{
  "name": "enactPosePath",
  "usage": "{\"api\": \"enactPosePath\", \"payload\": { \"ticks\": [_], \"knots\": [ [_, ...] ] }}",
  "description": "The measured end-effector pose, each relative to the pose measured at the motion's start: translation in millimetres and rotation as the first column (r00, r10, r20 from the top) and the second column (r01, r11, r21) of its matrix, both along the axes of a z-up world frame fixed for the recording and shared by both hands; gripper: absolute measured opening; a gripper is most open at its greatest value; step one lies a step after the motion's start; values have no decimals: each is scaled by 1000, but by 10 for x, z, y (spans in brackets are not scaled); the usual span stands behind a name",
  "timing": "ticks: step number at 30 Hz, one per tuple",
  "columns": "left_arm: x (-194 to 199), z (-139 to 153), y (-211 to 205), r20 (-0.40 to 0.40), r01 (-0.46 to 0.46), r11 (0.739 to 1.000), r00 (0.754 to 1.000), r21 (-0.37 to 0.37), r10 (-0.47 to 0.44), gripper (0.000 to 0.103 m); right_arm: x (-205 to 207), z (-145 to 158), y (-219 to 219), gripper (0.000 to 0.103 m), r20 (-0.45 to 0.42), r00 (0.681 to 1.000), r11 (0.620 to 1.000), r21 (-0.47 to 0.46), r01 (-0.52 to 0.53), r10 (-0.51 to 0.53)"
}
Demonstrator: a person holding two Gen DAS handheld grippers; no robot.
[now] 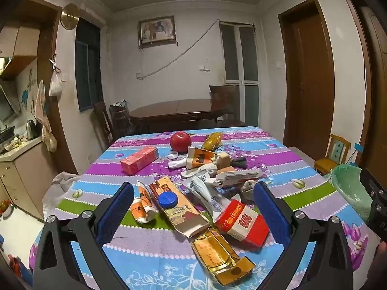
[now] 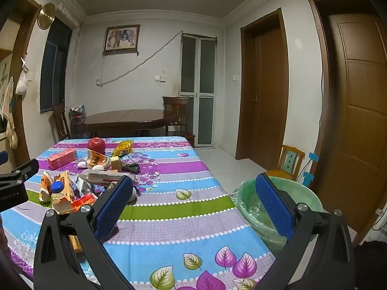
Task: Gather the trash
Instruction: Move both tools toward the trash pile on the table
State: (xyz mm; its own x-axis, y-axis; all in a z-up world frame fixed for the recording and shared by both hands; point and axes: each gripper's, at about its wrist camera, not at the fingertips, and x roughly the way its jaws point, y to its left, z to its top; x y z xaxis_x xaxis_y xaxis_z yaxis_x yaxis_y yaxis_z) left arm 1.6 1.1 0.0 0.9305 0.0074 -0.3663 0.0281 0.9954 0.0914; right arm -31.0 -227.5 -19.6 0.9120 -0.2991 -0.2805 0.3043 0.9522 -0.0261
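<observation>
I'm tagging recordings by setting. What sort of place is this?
Likely the dining area of a lived-in home: a wooden dining table with chairs, a kitchen counter with a kettle, and a framed picture on the wall.

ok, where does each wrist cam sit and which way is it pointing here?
Left wrist: on the left gripper, over the near table edge, facing the trash pile with the red cigarette pack; its open jaws and a bit of the right gripper show.
Right wrist: on the right gripper, further right, facing across the tablecloth and the green-lined bin; open jaws show.
Shared: apple, pile, bin, far room.
</observation>
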Motion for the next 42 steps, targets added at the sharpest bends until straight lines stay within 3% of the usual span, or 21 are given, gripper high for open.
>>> {"api": "enactPosePath", "payload": {
  "ticks": [4,5,12,16,19,24,30,37,42],
  "knots": [
    [44,0,49,-13,-34,999,999,-26,34,99,4,-8,-17,98,1,1000,1000,10,8,-8],
    [-47,-13,5,19,-19,1000,1000,-10,19,99,5,-10,-25,98,2,1000,1000,15,6,-6],
    [-57,-84,-27,-19,-2,1000,1000,-21,2,98,-18,-46,-92,98,8,1000,997,79,7,-8],
    [-74,-122,-116,-16,-12,1000,1000,23,12,98,16,-57,-165,98,-12,1000,991,136,15,-13],
    [-68,-106,-120,-54,25,1000,998,3,-24,99,25,-85,-213,98,-27,999,985,172,23,-19],
    [-78,-85,-155,-33,24,999,999,40,-23,99,29,-135,-265,98,-18,1000,976,216,-2,6],
    [-47,-101,-154,-30,11,999,1000,51,-10,99,53,-155,-161,98,-16,999,981,188,-46,50],
    [-47,-102,-114,-22,10,999,1000,50,-9,99,104,-178,-172,98,-38,997,969,240,-54,65],
    [-32,-129,-99,-22,3,998,1000,62,-1,98,111,-147,-53,98,-43,996,982,178,-68,77]
  ]
}}
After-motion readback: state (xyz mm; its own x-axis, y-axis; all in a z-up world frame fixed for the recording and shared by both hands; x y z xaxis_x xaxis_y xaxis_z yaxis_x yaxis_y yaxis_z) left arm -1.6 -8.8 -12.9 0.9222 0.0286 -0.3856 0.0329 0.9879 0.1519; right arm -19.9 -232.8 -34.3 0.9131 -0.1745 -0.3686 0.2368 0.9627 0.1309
